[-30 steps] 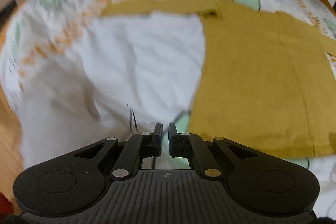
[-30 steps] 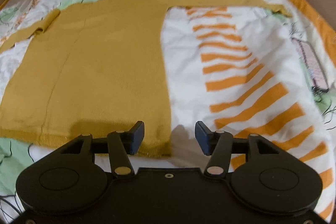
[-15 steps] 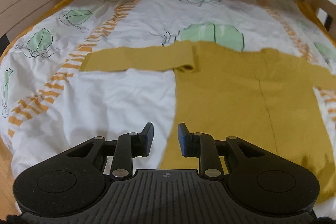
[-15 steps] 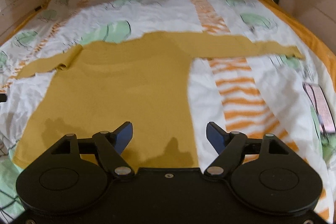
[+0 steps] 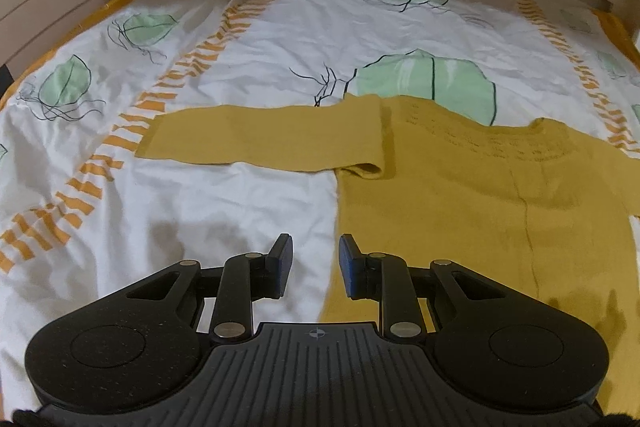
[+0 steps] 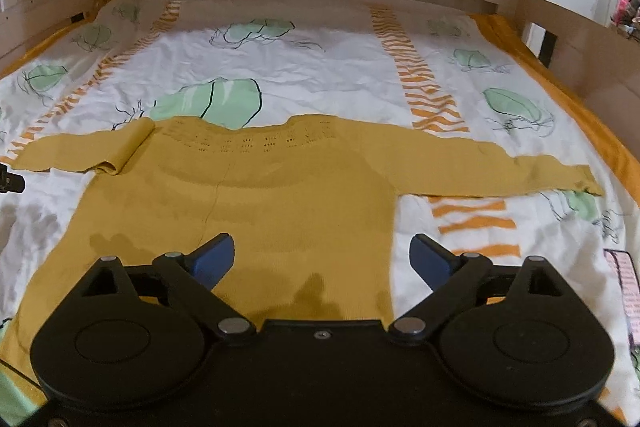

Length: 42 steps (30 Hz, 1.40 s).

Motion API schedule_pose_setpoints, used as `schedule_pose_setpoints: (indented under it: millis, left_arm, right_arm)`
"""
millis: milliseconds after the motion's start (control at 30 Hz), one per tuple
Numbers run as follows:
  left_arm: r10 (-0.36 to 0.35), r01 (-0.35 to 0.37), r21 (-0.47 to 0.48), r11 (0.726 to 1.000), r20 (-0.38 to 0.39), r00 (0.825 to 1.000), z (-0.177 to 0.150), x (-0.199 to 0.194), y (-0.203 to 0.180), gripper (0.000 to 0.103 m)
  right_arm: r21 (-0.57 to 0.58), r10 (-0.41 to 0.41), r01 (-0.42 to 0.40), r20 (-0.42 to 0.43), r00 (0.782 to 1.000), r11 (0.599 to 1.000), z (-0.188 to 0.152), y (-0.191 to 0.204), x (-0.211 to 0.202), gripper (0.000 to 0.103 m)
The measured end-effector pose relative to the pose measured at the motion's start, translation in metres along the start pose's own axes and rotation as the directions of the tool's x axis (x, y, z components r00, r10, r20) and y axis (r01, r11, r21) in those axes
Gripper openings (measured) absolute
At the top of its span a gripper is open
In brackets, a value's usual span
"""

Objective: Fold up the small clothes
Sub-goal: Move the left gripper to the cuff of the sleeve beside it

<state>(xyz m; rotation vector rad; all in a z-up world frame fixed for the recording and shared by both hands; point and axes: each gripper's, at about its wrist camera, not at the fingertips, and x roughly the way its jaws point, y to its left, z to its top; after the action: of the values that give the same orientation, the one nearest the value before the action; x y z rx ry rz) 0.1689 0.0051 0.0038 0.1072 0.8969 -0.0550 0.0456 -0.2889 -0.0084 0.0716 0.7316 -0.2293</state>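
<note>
Jaws of the right gripper [image 6: 322, 254] are opening wide, those of the left gripper [image 5: 315, 265] parted narrowly; nothing is held. A mustard sweater [image 6: 256, 195] lies flat on the bed [image 6: 340, 67], sleeves outspread. Folding is judged unstarted; a sleeve must be grasped next. Both grippers are angled downward above the hem.

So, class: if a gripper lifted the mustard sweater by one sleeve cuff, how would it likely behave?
The mustard sweater would probably sag limply: it lies flat as thin knit, and the left sleeve has already creased over itself. It likely weighs little. Pushed, it would probably bunch on the sheet rather than slide.
</note>
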Motion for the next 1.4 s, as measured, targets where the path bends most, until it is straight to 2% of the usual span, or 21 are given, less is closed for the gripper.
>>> schedule_pose_setpoints:
  millis: [333, 467, 633, 800, 900, 1067, 1200, 1300, 1400]
  left_arm:
    - [0.034, -0.034, -0.001, 0.999, -0.038, 0.999, 0.031, 0.052, 0.003, 0.025]
    - [0.039, -0.042, -0.054, 0.998, -0.050, 0.998, 0.048, 0.075, 0.018, 0.025]
    - [0.100, -0.106, -0.116, 0.988, -0.057, 0.993, 0.066, 0.105, 0.041, 0.025]
    - [0.154, -0.169, -0.171, 0.971, -0.098, 0.983, 0.077, 0.133, 0.067, 0.025]
    - [0.171, -0.186, -0.179, 0.966, -0.098, 0.980, 0.082, 0.141, 0.080, 0.025]
    - [0.148, -0.169, -0.201, 0.965, -0.113, 0.982, 0.093, 0.153, 0.107, 0.025]
    - [0.142, -0.163, -0.288, 0.944, -0.093, 0.985, 0.098, 0.155, 0.140, 0.025]
    - [0.148, -0.166, -0.350, 0.922, -0.079, 0.986, 0.098, 0.157, 0.166, 0.025]
    - [0.165, -0.189, -0.388, 0.902, -0.096, 0.982, 0.094, 0.162, 0.185, 0.025]
  right_arm:
    - [0.024, -0.013, 0.014, -0.033, 0.999, 1.000, 0.032, 0.002, 0.058, 0.095]
    - [0.043, -0.013, 0.015, -0.042, 0.999, 0.999, 0.047, -0.001, 0.080, 0.095]
    - [0.052, -0.028, 0.030, -0.046, 0.999, 0.998, 0.063, -0.004, 0.105, 0.095]
    - [0.086, -0.015, 0.020, -0.065, 0.998, 0.996, 0.065, -0.008, 0.124, 0.095]
    - [0.102, -0.004, 0.013, -0.085, 0.996, 0.995, 0.062, -0.008, 0.135, 0.095]
    - [0.039, -0.024, 0.029, -0.112, 0.993, 0.999, 0.055, -0.002, 0.145, 0.095]
    - [0.026, -0.042, 0.045, -0.107, 0.993, 0.999, 0.050, 0.000, 0.148, 0.095]
    - [0.077, -0.010, 0.020, -0.133, 0.991, 0.997, 0.050, -0.003, 0.152, 0.095]
    - [0.148, 0.035, -0.010, -0.166, 0.985, 0.989, 0.049, -0.009, 0.158, 0.095]
